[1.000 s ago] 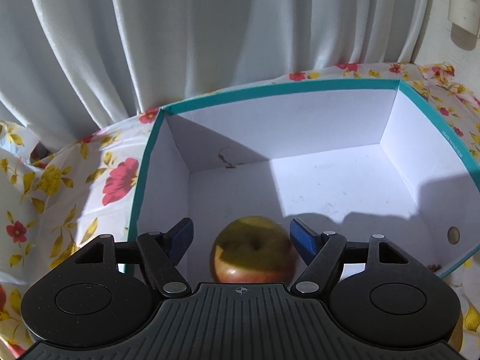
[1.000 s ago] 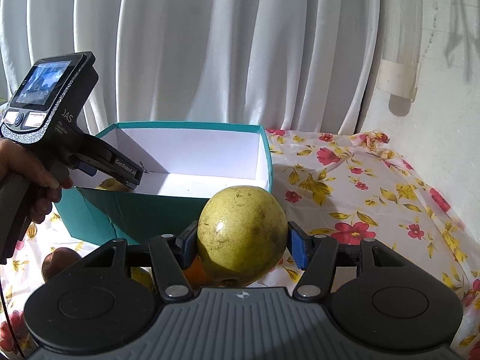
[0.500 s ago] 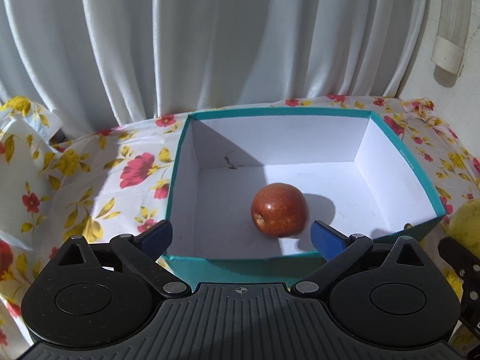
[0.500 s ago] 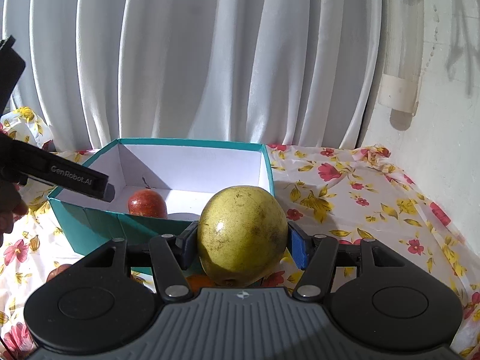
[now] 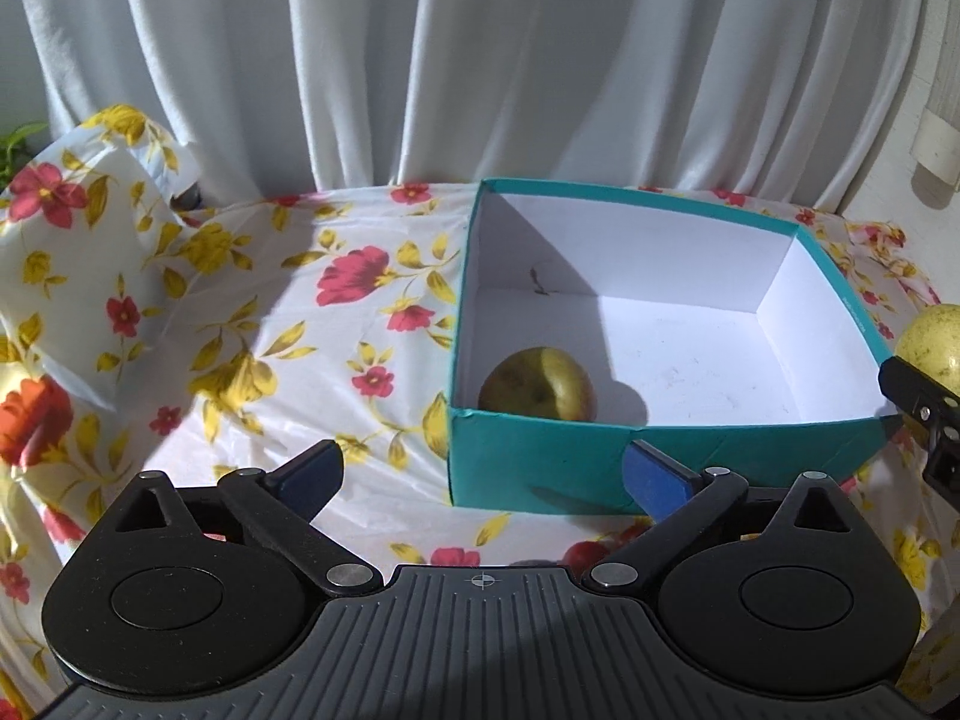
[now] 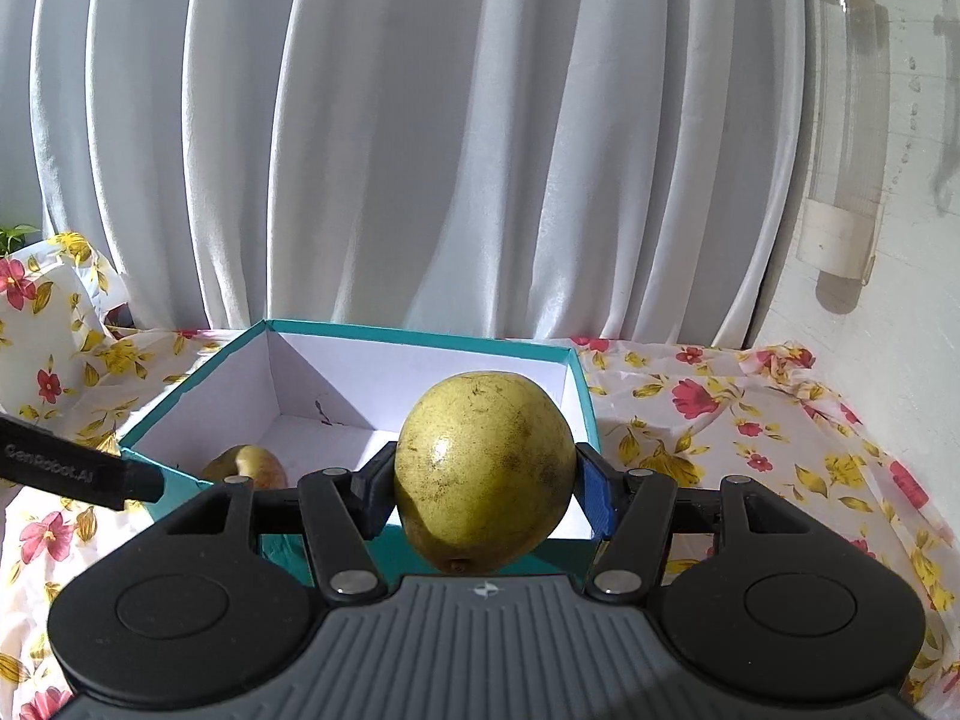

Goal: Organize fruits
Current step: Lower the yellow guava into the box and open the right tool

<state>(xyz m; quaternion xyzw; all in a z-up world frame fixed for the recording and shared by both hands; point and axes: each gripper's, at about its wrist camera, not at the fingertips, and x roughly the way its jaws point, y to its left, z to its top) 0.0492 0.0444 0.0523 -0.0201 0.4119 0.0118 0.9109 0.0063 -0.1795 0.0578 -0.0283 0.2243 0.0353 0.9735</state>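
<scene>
A teal box with a white inside stands on the flowered tablecloth. One apple lies in its near left corner; it also shows in the right wrist view. My left gripper is open and empty, in front of the box's near wall. My right gripper is shut on a large yellow-green fruit and holds it above the box's near right edge. That fruit shows at the right edge of the left wrist view.
White curtains hang behind the table. A white wall with a fixture is on the right. A cloth-covered lump rises at the far left. Small red fruit lies on the cloth just below my left gripper.
My left gripper has let go of the apple in the box, pulled back out and shifted left. My right gripper has carried the yellow-green fruit up toward the box.
</scene>
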